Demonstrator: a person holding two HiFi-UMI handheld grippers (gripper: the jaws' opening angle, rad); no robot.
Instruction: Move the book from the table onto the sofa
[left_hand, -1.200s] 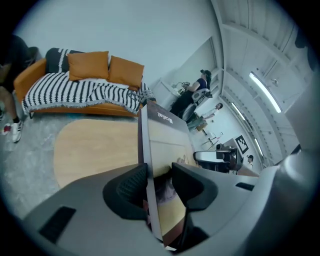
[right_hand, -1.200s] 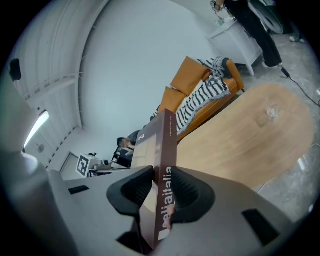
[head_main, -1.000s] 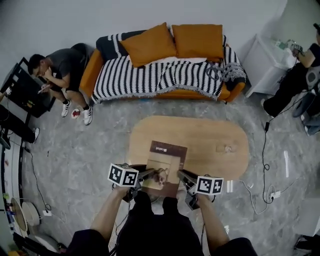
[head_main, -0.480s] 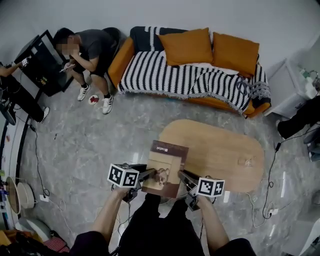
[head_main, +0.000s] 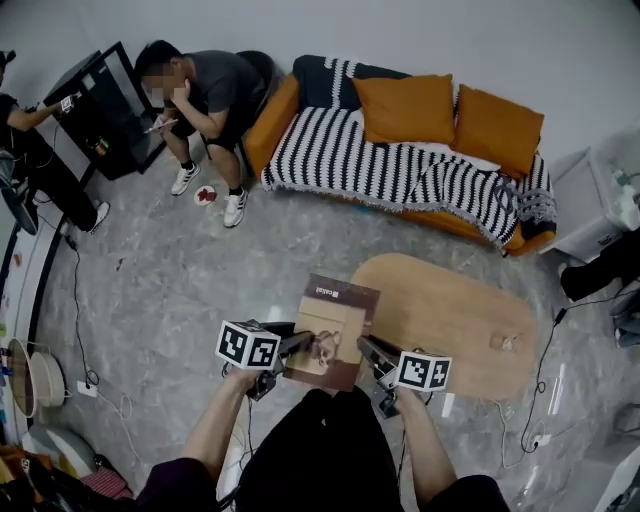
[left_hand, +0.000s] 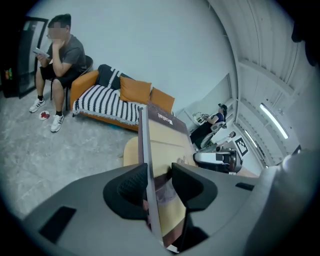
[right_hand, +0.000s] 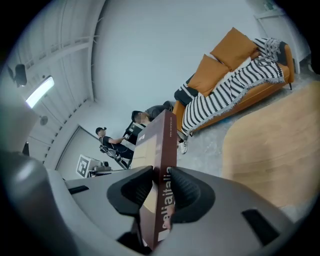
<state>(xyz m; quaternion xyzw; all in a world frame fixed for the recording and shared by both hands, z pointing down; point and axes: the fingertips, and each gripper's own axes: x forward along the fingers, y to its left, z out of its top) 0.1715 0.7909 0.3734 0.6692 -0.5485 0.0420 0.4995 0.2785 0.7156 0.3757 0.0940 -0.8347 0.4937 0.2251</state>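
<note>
The brown and tan book (head_main: 332, 325) is held level in the air, over the left end of the oval wooden table (head_main: 450, 320) and the floor beside it. My left gripper (head_main: 300, 347) is shut on its left edge and my right gripper (head_main: 368, 352) on its right edge. In the left gripper view the book (left_hand: 165, 145) stands edge-on between the pads of the left gripper (left_hand: 159, 185). The right gripper (right_hand: 161, 192) clamps the spine of the book (right_hand: 162, 165). The orange sofa (head_main: 400, 170) with a striped blanket and two orange cushions stands beyond the table.
A person (head_main: 205, 90) sits on a chair at the sofa's left end, beside a black cabinet (head_main: 105, 110). A white cabinet (head_main: 600, 200) stands at the right. A small object (head_main: 503, 342) lies on the table's right end. Cables trail over the grey floor.
Both grippers have carried the book leftward, from over the table's middle to its left end. The sofa and table have shifted right in the view; the grip has stayed the same.
</note>
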